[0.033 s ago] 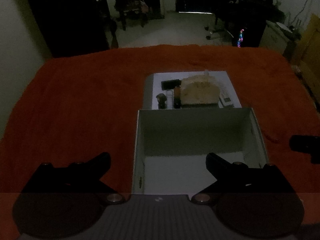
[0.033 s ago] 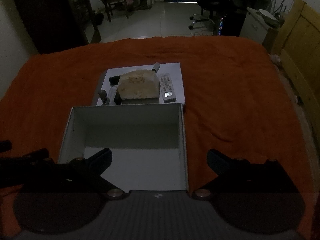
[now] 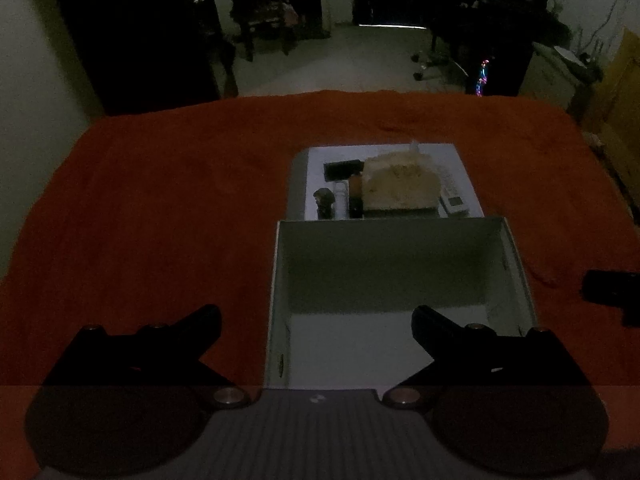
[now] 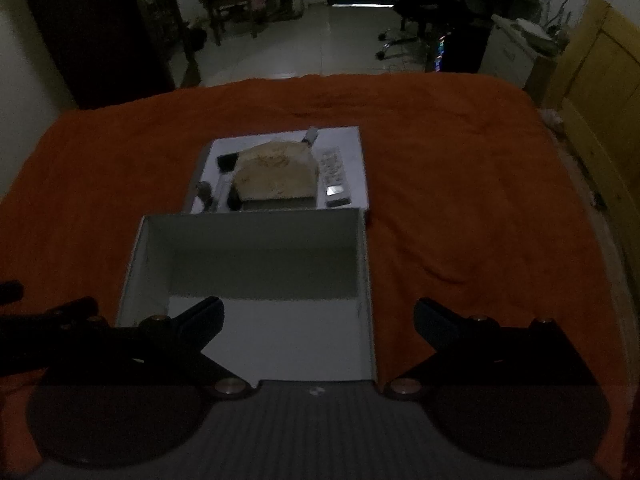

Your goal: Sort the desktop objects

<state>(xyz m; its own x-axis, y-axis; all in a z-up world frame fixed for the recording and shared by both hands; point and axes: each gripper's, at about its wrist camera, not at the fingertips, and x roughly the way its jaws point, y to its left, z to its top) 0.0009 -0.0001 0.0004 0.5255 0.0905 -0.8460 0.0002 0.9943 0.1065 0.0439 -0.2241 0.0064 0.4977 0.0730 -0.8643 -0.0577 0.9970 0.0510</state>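
Between the wide-open fingers of the left gripper point(image 3: 316, 324) and right gripper point(image 4: 319, 316), both holding nothing, sits the white box point(image 4: 362, 280), nothing visible inside; the remote point(image 4: 335, 176), beige cloth point(image 4: 276, 174) and small dark bits lie on the white board point(image 4: 362, 168) just behind it. Whichever gets grabbed, I'd come in low and square, since they're packed close; underneath is wrinkly orange bedding point(image 3: 160, 200), room's dim, chair point(image 3: 256, 8) at the back.

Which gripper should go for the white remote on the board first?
Right, probably. The remote lies on the right edge of the board, beyond the box, nearer the right gripper. Both grippers are open; the left gripper sits further left.
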